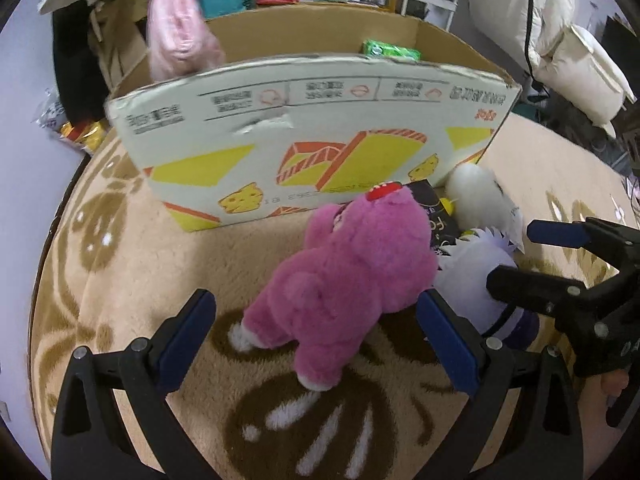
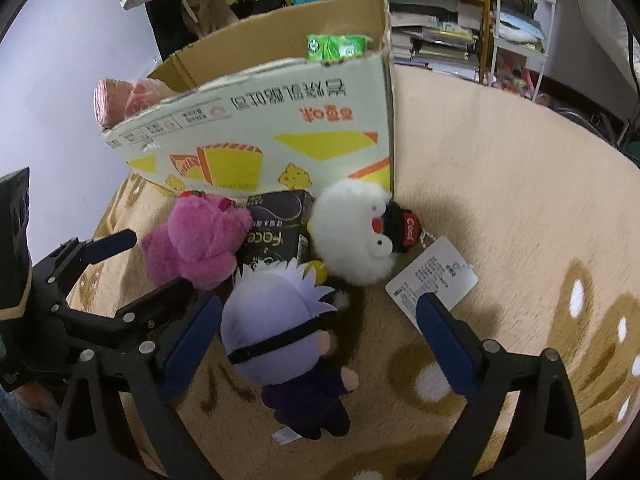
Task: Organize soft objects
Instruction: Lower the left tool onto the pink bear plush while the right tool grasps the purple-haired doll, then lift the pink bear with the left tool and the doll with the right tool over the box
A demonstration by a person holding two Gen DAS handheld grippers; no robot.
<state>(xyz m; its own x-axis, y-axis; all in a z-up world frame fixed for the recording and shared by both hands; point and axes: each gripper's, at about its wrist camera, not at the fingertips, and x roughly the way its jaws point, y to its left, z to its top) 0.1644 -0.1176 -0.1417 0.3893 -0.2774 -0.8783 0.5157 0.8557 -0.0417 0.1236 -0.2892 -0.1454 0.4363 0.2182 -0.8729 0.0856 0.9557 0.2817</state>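
Note:
A pink plush bear lies on the tan rug in front of an open cardboard box. My left gripper is open, its fingers on either side of the bear's rear. A white-haired doll in purple lies beside the bear, and my right gripper is open around it. A white fluffy plush with a paper tag lies past the doll. A black tissue pack sits between the toys and the box. The right gripper shows in the left wrist view too.
The box holds a pink plush and a green pack. Shelves with books and bottles stand behind. White pillows lie at the right. The rug spreads to the right of the box.

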